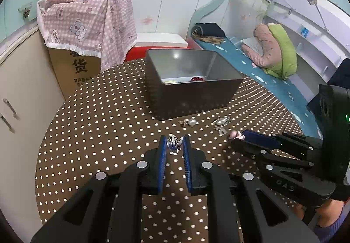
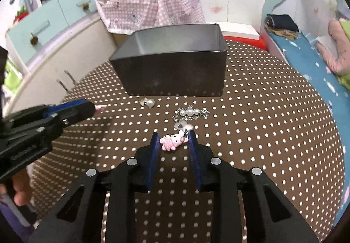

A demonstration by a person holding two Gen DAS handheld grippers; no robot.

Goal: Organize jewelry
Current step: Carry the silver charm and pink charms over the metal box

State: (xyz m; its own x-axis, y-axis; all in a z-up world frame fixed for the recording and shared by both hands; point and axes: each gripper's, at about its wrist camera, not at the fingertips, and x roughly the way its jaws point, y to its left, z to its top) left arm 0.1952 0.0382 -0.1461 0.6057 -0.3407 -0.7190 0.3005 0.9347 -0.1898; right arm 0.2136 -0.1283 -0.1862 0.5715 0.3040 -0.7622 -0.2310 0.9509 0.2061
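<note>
Here, your left gripper (image 1: pixel 174 144) sits low over the brown polka-dot tablecloth (image 1: pixel 105 124), its blue-padded fingers (image 1: pixel 162 149) spread a little with a small silver clip-like trinket (image 1: pixel 174 145) lying between them; whether the pads touch it is hard to tell. Your right gripper (image 2: pixel 173 142) is likewise spread, its fingers (image 2: pixel 154 149) standing either side of a pink bunny charm (image 2: pixel 171 142) that rests on the cloth, seemingly not yet squeezed. Just beyond the charm lies a pearl bracelet with a chain and a heart tag (image 2: pixel 190 113), and to its left a single pearl earring (image 2: pixel 148 102). The dark grey metal box (image 1: pixel 192 83) stands open behind these pieces, close to them, and a red piece of jewelry (image 1: pixel 198 78) already lies on its floor.
</note>
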